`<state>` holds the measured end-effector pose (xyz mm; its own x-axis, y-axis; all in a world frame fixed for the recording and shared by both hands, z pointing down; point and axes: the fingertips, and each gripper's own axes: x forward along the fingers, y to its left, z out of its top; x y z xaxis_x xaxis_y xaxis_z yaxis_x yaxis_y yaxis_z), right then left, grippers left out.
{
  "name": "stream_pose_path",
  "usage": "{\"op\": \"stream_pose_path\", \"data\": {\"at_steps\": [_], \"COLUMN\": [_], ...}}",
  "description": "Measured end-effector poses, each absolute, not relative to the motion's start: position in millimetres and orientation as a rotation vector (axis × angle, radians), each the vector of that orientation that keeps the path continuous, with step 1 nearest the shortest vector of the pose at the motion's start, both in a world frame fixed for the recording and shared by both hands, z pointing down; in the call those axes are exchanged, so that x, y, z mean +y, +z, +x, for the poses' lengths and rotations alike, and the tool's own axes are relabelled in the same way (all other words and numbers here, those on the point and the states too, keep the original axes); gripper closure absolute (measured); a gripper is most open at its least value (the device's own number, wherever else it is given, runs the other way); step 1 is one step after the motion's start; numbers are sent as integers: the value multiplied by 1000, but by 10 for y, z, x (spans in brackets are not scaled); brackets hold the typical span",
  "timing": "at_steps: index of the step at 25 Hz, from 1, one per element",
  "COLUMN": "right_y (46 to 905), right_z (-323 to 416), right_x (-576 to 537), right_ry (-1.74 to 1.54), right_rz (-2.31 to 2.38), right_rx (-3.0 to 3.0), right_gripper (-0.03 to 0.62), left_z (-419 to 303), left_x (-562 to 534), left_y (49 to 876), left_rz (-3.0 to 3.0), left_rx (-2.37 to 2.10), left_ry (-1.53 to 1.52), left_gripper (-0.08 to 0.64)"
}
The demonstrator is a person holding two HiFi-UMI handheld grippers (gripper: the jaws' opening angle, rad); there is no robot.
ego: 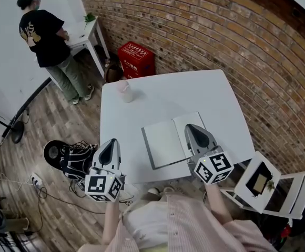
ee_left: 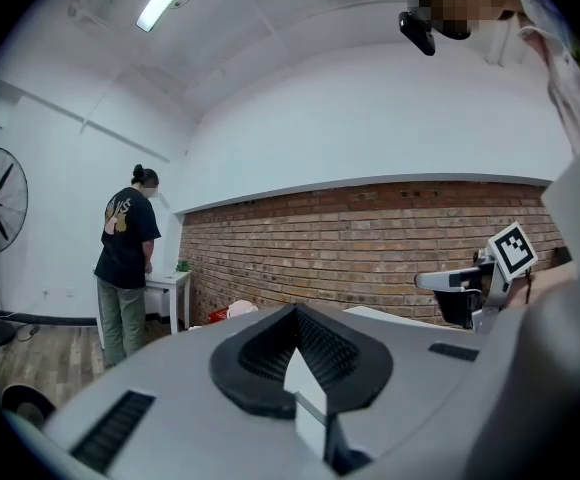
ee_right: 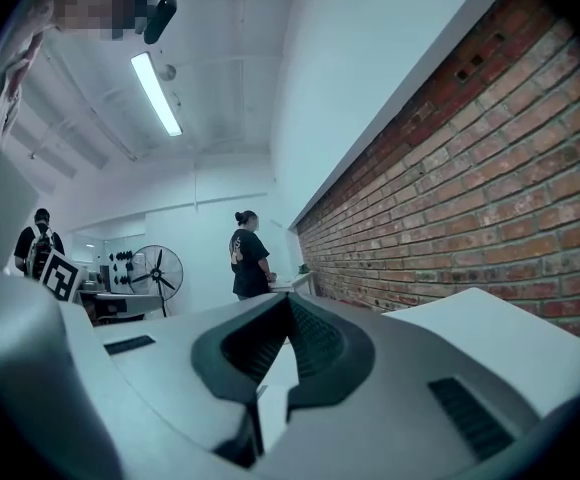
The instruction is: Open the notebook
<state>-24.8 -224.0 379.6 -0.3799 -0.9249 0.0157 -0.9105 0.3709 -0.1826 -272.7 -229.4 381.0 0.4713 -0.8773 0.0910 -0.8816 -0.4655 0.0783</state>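
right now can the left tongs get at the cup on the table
Probably yes: only bare table lies between the left tongs and the cup; the open notebook sits off to the right.

Pale pink striped shirt [ego: 192, 223]

The notebook [ego: 173, 139] lies open (blank white pages up) on the table.
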Motion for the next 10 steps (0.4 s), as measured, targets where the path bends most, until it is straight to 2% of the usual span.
{"op": "stream_pose_path", "data": {"at_steps": [10], "right_y": [3823], "right_z": [-230], "right_x": [-2287], "right_ry": [-212], "right_rz": [-1722], "right_rx": [2555], "right_gripper": [589], "left_z": [-2683], "left_x": [-2350], "left_y": [3868], "left_rz": [2580], "left_rx": [-1549], "left_ry": [73], "left_gripper": [568]}}
